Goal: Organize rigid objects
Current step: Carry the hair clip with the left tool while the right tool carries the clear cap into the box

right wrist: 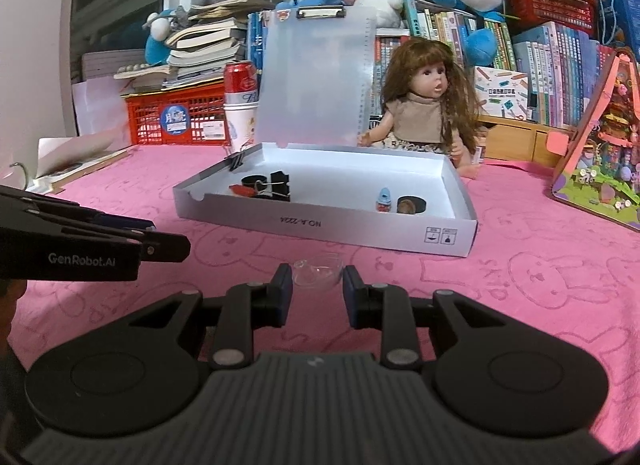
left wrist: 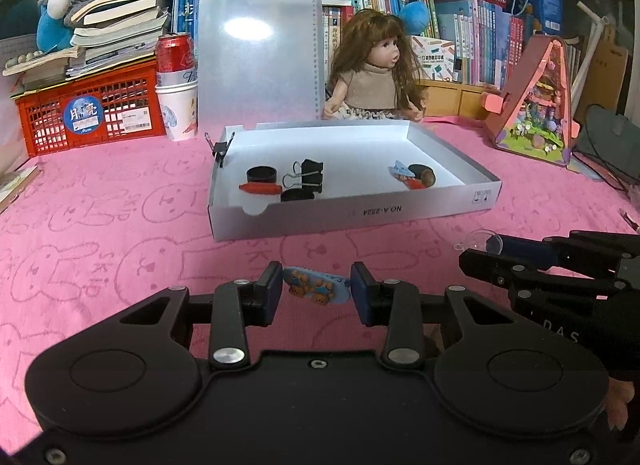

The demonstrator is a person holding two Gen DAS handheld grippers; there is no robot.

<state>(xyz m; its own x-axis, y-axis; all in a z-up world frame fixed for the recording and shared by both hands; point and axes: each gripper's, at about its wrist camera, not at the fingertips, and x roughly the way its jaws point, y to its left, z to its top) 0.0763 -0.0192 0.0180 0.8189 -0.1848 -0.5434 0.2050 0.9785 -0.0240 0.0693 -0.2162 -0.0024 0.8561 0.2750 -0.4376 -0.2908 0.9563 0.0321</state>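
Two small items are being held short of the open white cardboard box [left wrist: 352, 217].

A pale blue clip with little bears [left wrist: 316, 288] is being gripped crosswise by the left fingers [left wrist: 317, 291], and a clear plastic dish [right wrist: 318, 271] is being pinched between the right fingers [right wrist: 316, 285]. The box is lying straight ahead on the pink bunny-print worktop [left wrist: 120, 249], its long side facing both hands, the right one slightly nearer.

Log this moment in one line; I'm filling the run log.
left gripper: shut on bear clip | right gripper: shut on clear cup | white box: open, ahead | stage: carrying
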